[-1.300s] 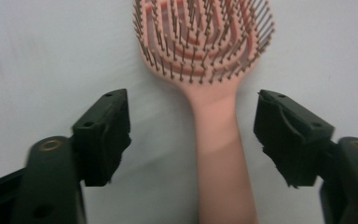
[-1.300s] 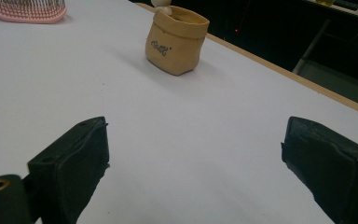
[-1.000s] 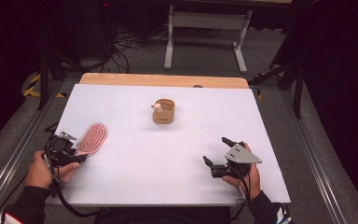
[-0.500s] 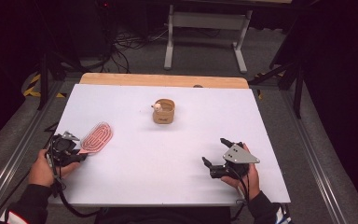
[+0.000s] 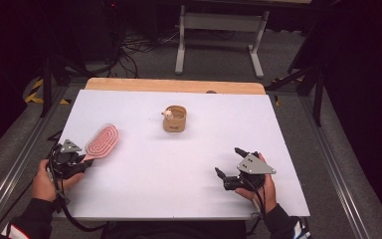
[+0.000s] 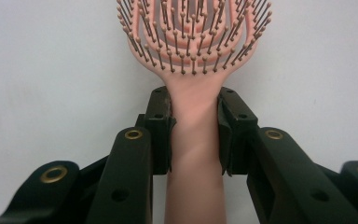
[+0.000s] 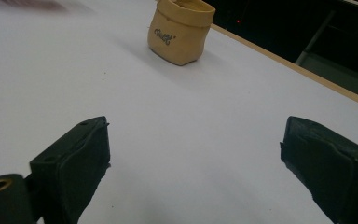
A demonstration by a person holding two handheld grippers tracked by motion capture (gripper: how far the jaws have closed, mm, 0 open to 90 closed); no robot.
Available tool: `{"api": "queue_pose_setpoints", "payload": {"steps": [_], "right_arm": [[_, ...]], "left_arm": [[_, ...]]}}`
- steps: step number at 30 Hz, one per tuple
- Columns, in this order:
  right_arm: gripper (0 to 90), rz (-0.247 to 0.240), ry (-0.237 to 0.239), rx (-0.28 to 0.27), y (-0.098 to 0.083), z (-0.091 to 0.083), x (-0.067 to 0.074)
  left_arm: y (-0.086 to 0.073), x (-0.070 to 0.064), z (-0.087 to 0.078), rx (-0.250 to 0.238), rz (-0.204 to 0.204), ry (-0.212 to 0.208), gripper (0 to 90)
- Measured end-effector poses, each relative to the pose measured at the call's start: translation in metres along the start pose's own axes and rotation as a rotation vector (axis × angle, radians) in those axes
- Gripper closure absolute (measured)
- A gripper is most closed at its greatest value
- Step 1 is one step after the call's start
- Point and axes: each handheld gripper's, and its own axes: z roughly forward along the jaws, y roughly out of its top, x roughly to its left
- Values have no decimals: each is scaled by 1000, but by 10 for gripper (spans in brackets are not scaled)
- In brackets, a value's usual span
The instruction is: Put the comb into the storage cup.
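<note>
A pink vented hairbrush (image 5: 102,140) lies bristles up at the table's left. My left gripper (image 5: 82,162) is shut on its handle (image 6: 195,140), just below the bristled head (image 6: 193,32). A small tan pouch (image 5: 174,119) with a little pale figure at its rim stands upright at mid table, also seen far off as the pouch (image 7: 181,30) with dark lettering. My right gripper (image 5: 230,162) rests low at the front right, jaws wide open with bare table between them (image 7: 193,154).
The white table top (image 5: 189,159) has a wooden strip (image 5: 174,85) along its far edge. Metal rails run along both sides, and cables and a white stand leg sit on the floor beyond.
My left gripper has slid slightly toward the front with the hairbrush in it. My right gripper has shifted a little nearer the front edge.
</note>
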Motion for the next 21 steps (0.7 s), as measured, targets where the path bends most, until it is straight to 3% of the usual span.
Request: {"api": "queue_pose_setpoints", "payload": {"steps": [3,8,21], "right_arm": [[85,1,-4,-7,0,-2,-1],[85,10,-7,-10,0,-2,-3],[62,76,-36,-48,6,2,-10]], "left_arm": [[0,-6,-9,-67,22,38,698],[3,-12,-16,-143,33,60,698],[8,-29,-25,-311,76,76,698]]}}
